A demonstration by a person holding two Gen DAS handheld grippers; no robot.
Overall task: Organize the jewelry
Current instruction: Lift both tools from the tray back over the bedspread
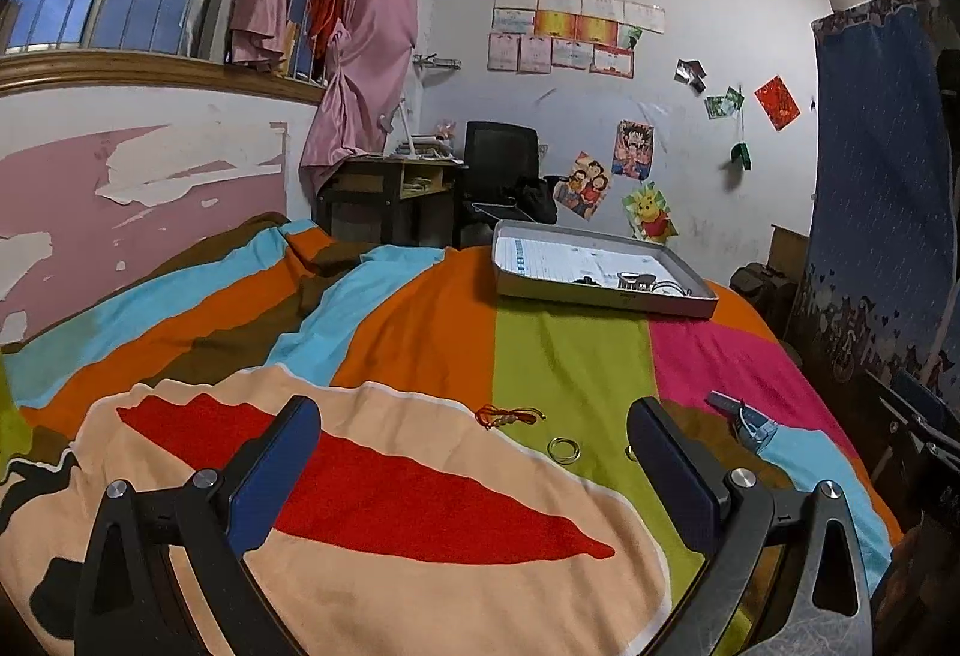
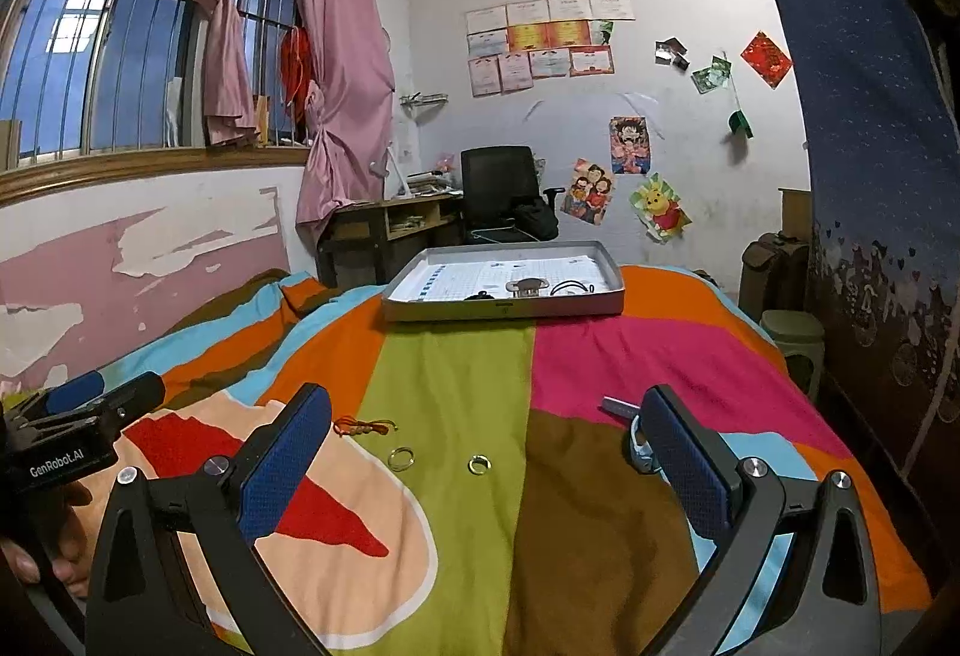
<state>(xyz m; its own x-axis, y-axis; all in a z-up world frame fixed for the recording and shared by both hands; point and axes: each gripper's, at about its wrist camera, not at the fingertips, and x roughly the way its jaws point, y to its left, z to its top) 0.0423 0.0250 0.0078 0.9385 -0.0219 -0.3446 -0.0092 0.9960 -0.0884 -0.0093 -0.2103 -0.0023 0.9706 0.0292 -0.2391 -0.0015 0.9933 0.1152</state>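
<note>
Both tongs, left (image 1: 474, 452) and right (image 2: 486, 440), gape empty above the bed (image 2: 456, 392); a red cord bracelet (image 2: 364, 426), two rings (image 2: 401, 458) and, seemingly, a watch (image 1: 747, 419) lie apart.

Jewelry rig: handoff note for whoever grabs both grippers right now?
Left gripper: open, empty, above the blanket.
Right gripper: open, empty.
Gray tray at the far end of the bed already holds a few pieces, too small to identify.
Still loose on the blanket: red cord bracelet, two rings, and a light-blue watch partly hidden behind the right gripper's finger.
Left to do: move those four into the tray.
</note>
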